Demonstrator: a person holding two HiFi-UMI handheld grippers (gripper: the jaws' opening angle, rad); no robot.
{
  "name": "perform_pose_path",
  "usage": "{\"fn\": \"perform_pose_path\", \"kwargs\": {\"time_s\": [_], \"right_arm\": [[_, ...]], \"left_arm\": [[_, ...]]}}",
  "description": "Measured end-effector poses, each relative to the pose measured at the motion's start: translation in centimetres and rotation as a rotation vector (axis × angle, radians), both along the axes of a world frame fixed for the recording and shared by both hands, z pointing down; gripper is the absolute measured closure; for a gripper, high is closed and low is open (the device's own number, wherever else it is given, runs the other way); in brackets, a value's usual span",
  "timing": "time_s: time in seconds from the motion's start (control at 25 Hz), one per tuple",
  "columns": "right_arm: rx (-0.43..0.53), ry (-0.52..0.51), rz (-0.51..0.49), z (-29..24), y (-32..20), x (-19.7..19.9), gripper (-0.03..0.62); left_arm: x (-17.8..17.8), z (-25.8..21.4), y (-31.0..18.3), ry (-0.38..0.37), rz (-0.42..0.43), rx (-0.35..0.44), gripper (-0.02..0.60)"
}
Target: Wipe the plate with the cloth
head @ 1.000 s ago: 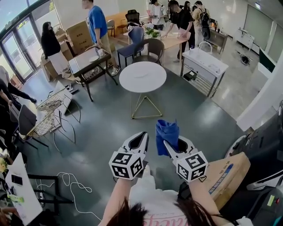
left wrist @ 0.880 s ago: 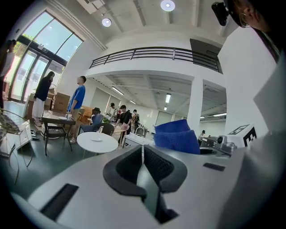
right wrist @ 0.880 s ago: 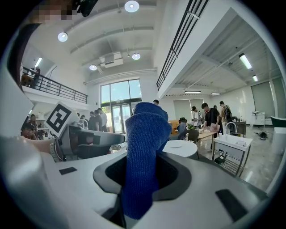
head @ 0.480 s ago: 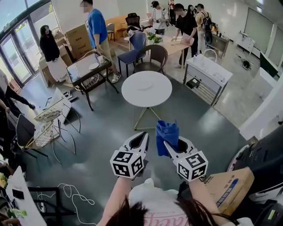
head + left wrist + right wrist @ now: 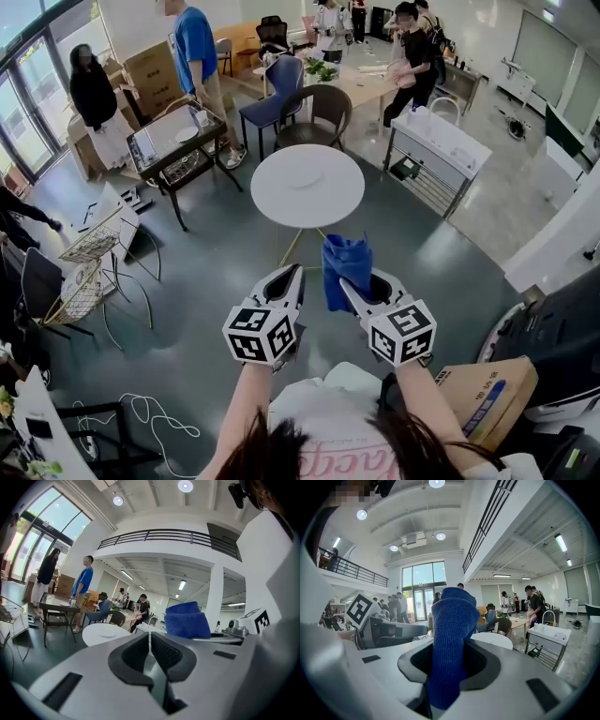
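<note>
Your right gripper (image 5: 356, 286) clamps the cloth (image 5: 345, 262) upright, ready for the plate (image 5: 307, 178) on the table (image 5: 277, 202) ahead (left gripper (image 5: 293, 274) pressed together, empty).

Round white table (image 5: 272, 192), cardboard box (image 5: 483, 394) (blue label, perhaps)

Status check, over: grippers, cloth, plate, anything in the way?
Left gripper shut, empty. Right gripper shut on blue cloth. Plate on round white table ahead, not yet reached. No obstacle seen before the table.
</note>
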State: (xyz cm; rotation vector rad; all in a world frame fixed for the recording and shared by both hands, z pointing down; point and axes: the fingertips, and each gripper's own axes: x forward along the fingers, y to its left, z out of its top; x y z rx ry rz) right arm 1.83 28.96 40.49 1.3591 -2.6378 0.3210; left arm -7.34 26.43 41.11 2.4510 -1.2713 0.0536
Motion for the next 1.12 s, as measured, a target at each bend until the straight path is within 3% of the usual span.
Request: {"fn": "perform_pose_path", "kwargs": {"time_s": [0.44, 1.12], "right_arm": [[-0.046, -0.030, -0.019, 1.8, -6.8, 0.4, 0.462], [-0.073, -0.035, -0.110, 2.6, -23.0, 3.3, 0.462]], "left_arm": [[0.0, 0.5, -6.3, -0.017, -0.033, 0.002, 0.557], [3.4, 1.2, -22.1, -0.031, -0.098, -0.019, 0.557]]}}
